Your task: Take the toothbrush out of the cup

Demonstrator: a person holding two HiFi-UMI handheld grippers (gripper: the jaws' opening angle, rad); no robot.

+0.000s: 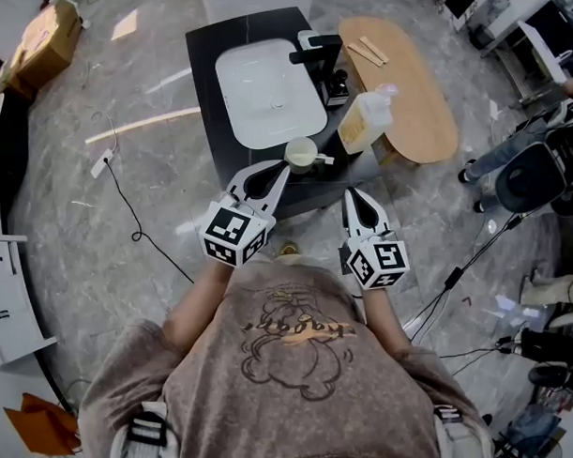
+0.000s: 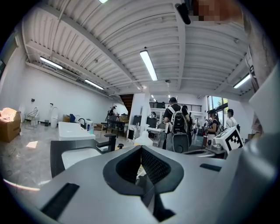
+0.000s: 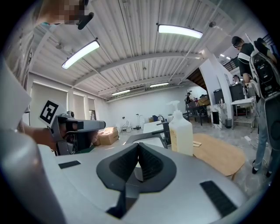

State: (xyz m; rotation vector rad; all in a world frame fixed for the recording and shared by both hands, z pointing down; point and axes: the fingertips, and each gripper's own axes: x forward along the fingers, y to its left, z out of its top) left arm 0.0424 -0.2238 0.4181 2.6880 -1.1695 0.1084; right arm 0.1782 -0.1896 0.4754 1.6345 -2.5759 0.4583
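A cream cup (image 1: pixel 300 153) stands at the near edge of the black counter (image 1: pixel 203 104), just below the white sink basin (image 1: pixel 263 93). A toothbrush (image 1: pixel 323 159) pokes out of the cup toward the right. My left gripper (image 1: pixel 286 165) (image 2: pixel 141 151) is shut and empty, its tip right beside the cup's near left side. My right gripper (image 1: pixel 351 191) (image 3: pixel 138 146) is also shut with nothing in it, off the counter's near right corner and a little short of the cup. In both gripper views the jaws hide the cup.
A soap pump bottle (image 1: pixel 367 117) (image 3: pixel 180 133) stands right of the cup, with a black faucet (image 1: pixel 316 49) behind it. An oval wooden table (image 1: pixel 403 78) adjoins the counter's right side. A person's legs (image 1: pixel 509 150) and cables lie at the right; a cardboard box (image 1: pixel 45 39) sits far left.
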